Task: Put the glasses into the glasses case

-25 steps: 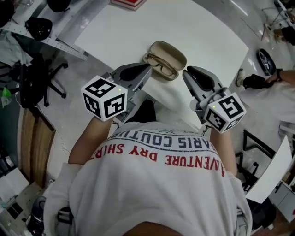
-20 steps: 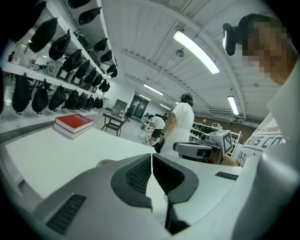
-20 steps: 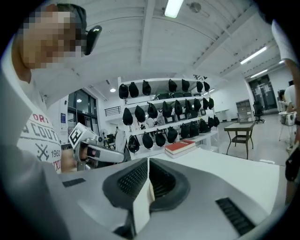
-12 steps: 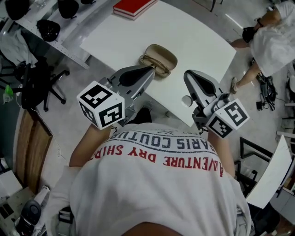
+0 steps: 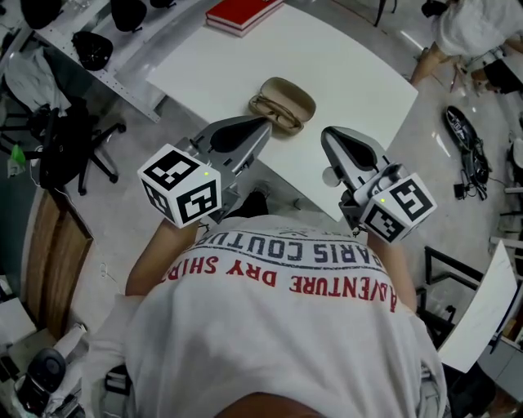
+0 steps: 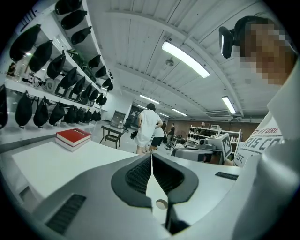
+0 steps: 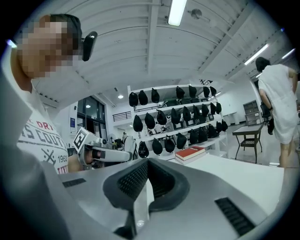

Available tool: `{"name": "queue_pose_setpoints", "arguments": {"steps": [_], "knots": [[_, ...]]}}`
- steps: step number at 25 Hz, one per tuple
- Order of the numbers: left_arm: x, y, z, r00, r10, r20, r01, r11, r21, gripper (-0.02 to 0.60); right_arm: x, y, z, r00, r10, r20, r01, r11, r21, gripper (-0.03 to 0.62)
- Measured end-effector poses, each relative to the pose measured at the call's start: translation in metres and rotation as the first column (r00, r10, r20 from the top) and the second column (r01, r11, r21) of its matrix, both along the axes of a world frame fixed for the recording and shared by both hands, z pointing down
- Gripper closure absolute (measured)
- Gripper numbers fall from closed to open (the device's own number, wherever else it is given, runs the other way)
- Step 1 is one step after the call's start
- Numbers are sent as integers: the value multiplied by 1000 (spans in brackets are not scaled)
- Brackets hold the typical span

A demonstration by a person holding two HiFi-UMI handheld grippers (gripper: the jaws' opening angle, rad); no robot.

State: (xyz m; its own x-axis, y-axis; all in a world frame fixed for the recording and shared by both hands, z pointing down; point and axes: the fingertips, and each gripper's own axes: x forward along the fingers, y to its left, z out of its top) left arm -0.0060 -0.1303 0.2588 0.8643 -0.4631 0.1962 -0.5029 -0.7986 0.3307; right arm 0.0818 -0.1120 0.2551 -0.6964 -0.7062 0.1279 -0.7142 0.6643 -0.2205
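Observation:
A tan glasses case (image 5: 288, 94) lies open on the white table (image 5: 343, 65), and the dark-framed glasses (image 5: 274, 111) rest in its near half. My left gripper (image 5: 265, 124) hovers just short of the case, jaws shut with nothing between them. My right gripper (image 5: 326, 135) hangs to the case's right over the table's near edge, also shut and empty. In the left gripper view the ribbed pads (image 6: 140, 173) meet at the tip. The right gripper view shows its pads (image 7: 133, 180) pressed together. Neither gripper view shows the case.
A red book (image 5: 243, 10) lies at the table's far edge and also shows as the red book (image 6: 73, 137) in the left gripper view. Shelves with dark helmets (image 5: 91, 49) stand at the left. A black office chair (image 5: 61, 143) sits left of the table. A person (image 5: 470, 28) stands at the far right.
Both grippers have risen and drawn back from the case toward my chest. The glasses stay in the open case. The person on the right has moved farther away.

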Motion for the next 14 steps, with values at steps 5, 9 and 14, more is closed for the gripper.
{"name": "queue_pose_setpoints", "arguments": {"steps": [5, 9, 14], "knots": [[-4, -5, 3, 1000, -2, 11, 2, 1000, -1, 552, -2, -5, -1, 999, -9, 46, 11, 1000, -30, 571], [-6, -11, 9, 1000, -6, 17, 6, 1000, -13, 552, 0, -14, 8, 999, 5, 40, -3, 999, -53, 571], [-9, -22, 13, 1000, -8, 25, 8, 1000, -21, 552, -1, -22, 14, 999, 3, 41, 0, 998, -70, 571]]}}
